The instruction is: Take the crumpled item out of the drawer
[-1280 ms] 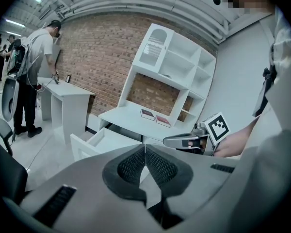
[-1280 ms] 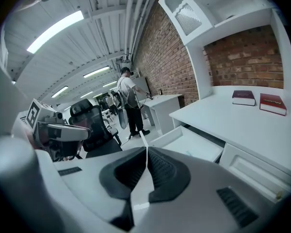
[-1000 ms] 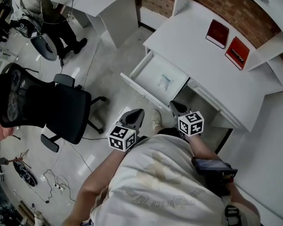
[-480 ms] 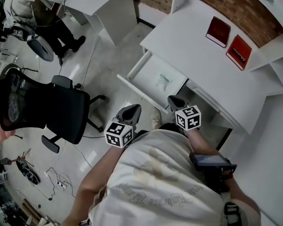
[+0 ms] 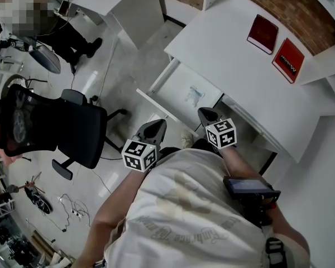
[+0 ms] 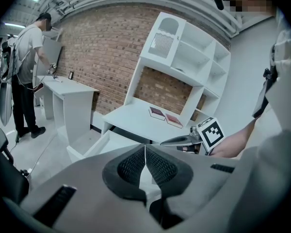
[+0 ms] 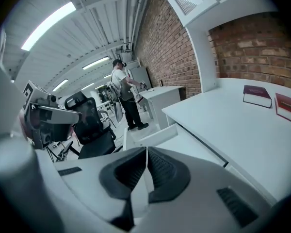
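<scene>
Left gripper [image 5: 158,126]: clenched with nothing between the jaws, just outside the drawer's front panel.
Right gripper [image 5: 204,114]: clenched and empty too, at the drawer's front right corner.
Drawer [image 5: 158,106]: pulled out from under the desk [image 5: 234,54]. I see only the crumpled item [image 5: 194,95] in it, pale, lying toward the back right.
Risk, jaws: if I reach in with them pressed together, I'd likely shove the light item against the back wall.
Risk, desk edge: the item sits close under it, so a steep reach could knock my gripper there.
Risk, grip: a shallow pinch may let it slip.
</scene>
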Available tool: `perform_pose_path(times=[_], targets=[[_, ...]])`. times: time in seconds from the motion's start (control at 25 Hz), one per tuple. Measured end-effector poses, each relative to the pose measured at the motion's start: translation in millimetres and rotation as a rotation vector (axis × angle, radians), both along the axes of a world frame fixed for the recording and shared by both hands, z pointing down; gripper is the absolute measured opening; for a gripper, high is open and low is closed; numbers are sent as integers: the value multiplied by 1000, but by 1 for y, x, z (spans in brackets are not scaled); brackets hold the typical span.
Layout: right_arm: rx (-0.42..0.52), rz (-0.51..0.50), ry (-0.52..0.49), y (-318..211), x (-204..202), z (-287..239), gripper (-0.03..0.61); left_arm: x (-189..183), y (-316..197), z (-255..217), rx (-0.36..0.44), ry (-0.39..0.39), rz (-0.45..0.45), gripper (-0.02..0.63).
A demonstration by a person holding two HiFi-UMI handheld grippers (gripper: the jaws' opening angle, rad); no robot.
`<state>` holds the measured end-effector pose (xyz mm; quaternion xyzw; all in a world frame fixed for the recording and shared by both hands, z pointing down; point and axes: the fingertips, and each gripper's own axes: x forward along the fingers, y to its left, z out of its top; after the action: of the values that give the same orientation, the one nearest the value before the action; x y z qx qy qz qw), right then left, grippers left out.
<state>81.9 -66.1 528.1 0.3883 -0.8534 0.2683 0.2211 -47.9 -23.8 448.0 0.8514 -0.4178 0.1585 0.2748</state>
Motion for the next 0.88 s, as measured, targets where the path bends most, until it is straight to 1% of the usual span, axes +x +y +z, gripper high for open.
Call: perform_pose_path(times=[0.2, 0.36, 0.6, 0.88], targets=[[-6, -26, 36, -15, 5, 13, 26, 14, -16, 9, -15, 8, 10, 23], [-34, -41, 59, -22, 11, 29, 26, 24, -24, 21, -39, 15, 15, 23], [-69, -83, 90, -34, 13, 49, 26, 27, -38, 39, -79, 16, -13, 23], [-98, -118, 107, -44, 9, 68, 26, 28, -41, 49, -119, 1, -21, 23]])
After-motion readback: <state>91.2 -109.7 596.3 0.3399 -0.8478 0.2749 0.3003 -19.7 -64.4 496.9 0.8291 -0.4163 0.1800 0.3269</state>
